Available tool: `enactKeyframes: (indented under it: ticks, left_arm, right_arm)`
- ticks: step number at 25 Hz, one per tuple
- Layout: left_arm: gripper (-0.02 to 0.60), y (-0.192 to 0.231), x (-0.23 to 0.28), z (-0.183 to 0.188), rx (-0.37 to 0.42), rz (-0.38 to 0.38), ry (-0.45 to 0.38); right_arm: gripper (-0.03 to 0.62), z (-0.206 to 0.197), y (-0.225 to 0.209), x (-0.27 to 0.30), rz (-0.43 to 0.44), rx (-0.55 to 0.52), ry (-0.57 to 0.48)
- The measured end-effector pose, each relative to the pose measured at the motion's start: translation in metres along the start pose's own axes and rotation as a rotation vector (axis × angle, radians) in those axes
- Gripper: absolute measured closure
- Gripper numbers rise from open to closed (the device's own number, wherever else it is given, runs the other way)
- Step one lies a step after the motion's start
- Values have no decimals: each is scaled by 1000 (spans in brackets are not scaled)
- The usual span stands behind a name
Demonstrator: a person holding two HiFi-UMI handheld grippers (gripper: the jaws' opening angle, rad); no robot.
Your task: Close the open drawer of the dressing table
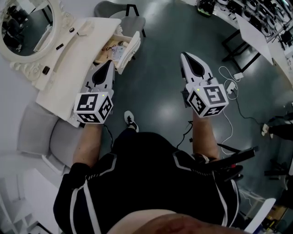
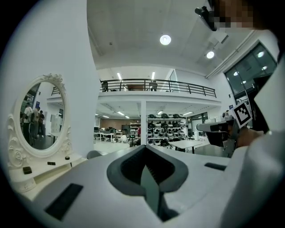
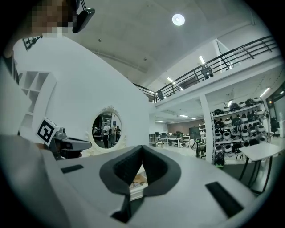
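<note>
- Left gripper (image 1: 110, 63): jaws pressed together on nothing. It hangs just short of the drawer (image 1: 129, 47), tips aimed toward its front panel. It is likely held as a blunt pusher, not a clamp.
- Right gripper (image 1: 186, 55): likewise closed and empty, held well to the side of the drawer over the floor (image 1: 160, 91), probably to keep out of the way. Its own view looks past the joined tips at the drawer's contents (image 3: 137, 179).
- The drawer stands pulled out of the dressing table (image 1: 68, 59) with its inside showing, so it is not yet closed.
- Room to move: the floor in front of the drawer looks free, so a straight push inward seems unobstructed. A chair (image 1: 116, 10) stands beyond the drawer, apart from it.
</note>
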State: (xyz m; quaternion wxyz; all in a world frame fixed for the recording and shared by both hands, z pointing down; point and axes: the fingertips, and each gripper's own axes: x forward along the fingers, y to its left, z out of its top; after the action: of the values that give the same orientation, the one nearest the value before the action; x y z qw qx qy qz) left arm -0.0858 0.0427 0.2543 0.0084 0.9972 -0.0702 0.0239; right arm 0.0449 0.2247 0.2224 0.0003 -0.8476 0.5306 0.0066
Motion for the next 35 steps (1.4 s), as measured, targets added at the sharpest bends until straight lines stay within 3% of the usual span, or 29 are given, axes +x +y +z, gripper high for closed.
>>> enactKeyframes:
  ticks: [5, 15, 27, 35]
  left_arm:
    - [578, 40, 29, 0, -7, 9, -5]
    - [578, 135, 81, -2, -12, 77, 3]
    - [578, 221, 139, 7, 16, 86, 2]
    - [578, 271, 170, -4, -30, 106, 6]
  right_arm:
    - [589, 4, -6, 50, 6, 5, -26]
    - [588, -18, -2, 166, 76, -21, 58]
    - [588, -26, -9, 277, 89, -18, 78]
    - [588, -34, -9, 338, 105, -16, 105]
